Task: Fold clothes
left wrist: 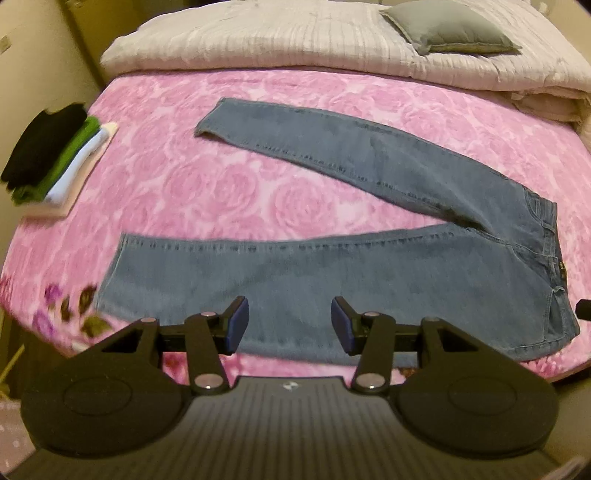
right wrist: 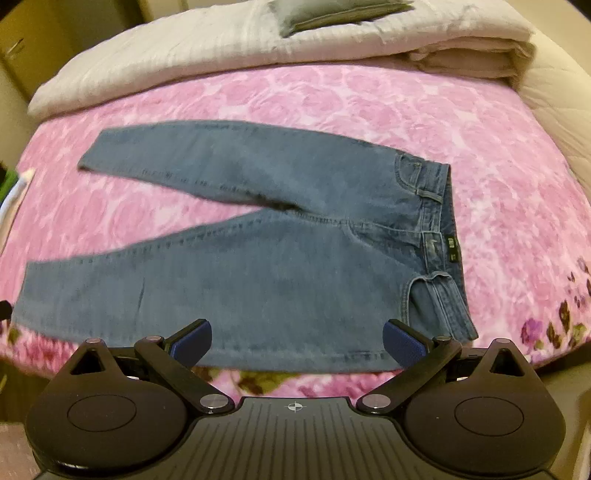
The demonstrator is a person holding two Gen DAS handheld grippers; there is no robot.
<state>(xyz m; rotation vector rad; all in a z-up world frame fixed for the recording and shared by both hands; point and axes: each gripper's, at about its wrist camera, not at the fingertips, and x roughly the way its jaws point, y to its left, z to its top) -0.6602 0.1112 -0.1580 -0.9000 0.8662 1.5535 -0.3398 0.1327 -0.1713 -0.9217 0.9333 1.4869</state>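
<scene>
A pair of blue jeans (left wrist: 369,266) lies flat on the pink floral bedspread (left wrist: 207,184), legs spread in a V toward the left and waistband at the right. My left gripper (left wrist: 290,325) is open and empty, hovering over the near leg close to the bed's front edge. In the right wrist view the jeans (right wrist: 280,266) fill the middle, with the waistband (right wrist: 439,229) at the right. My right gripper (right wrist: 297,345) is wide open and empty, just above the near leg's lower edge near the hip.
A stack of folded clothes (left wrist: 55,155), black, green and white, sits at the bed's left edge. A folded pale quilt (left wrist: 295,40) with a grey pillow (left wrist: 450,29) lies across the back. The bed's front edge runs just under both grippers.
</scene>
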